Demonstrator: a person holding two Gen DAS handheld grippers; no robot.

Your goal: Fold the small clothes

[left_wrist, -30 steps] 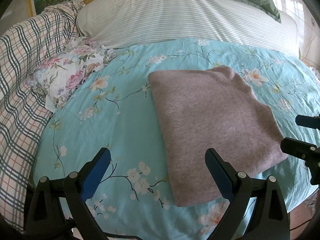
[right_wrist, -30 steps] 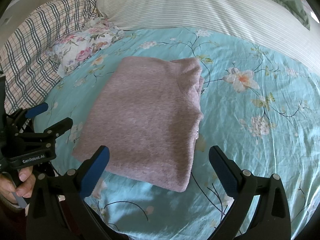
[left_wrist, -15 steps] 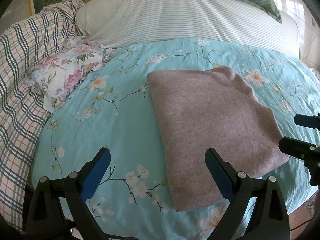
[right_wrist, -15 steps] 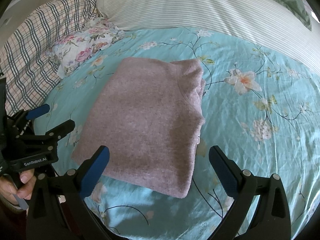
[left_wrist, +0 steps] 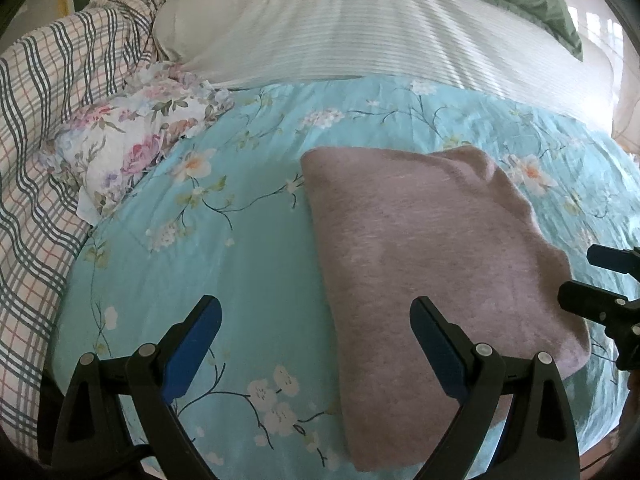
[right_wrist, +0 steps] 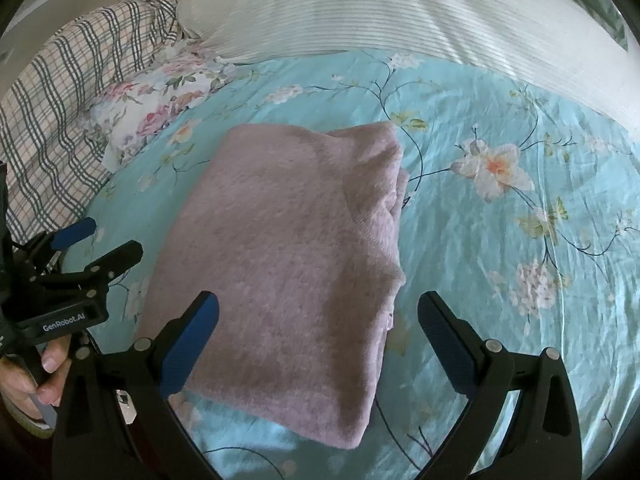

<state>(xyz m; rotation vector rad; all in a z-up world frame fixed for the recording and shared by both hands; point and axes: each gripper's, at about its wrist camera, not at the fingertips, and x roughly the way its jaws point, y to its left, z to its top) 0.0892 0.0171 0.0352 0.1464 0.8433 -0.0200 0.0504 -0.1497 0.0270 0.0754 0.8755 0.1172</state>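
Now the mauve garment (right_wrist: 292, 256) lies as a neat folded rectangle on the turquoise floral bedspread (right_wrist: 500, 240), its stacked layers showing along the edge that faces the large pale flower print. Compared with a second ago the garment itself has not shifted or changed shape; only the views have drawn slightly nearer and lower, so both claws have crept toward it without touching. That suggests the folding of this piece is done, or nearly so, and what remains is at most a last smoothing or setting it aside.

Relative to the garment, the left claw (left_wrist: 316, 344) hangs over its near left edge: one blue pad sits above the cloth, the other above bare bedspread beside it. Its jaws stand wide apart and hold nothing. The right claw (right_wrist: 318, 336) hovers over the garment's near end, its jaws likewise spread wide and empty, straddling the near right corner where the layers stack. Neither claw looks in contact with the fabric.

Beyond the garment's far left corner lies a crumpled floral cloth (left_wrist: 132, 148), then a plaid blanket (left_wrist: 36, 160). Past its far edge runs a striped pillow (left_wrist: 360, 36).
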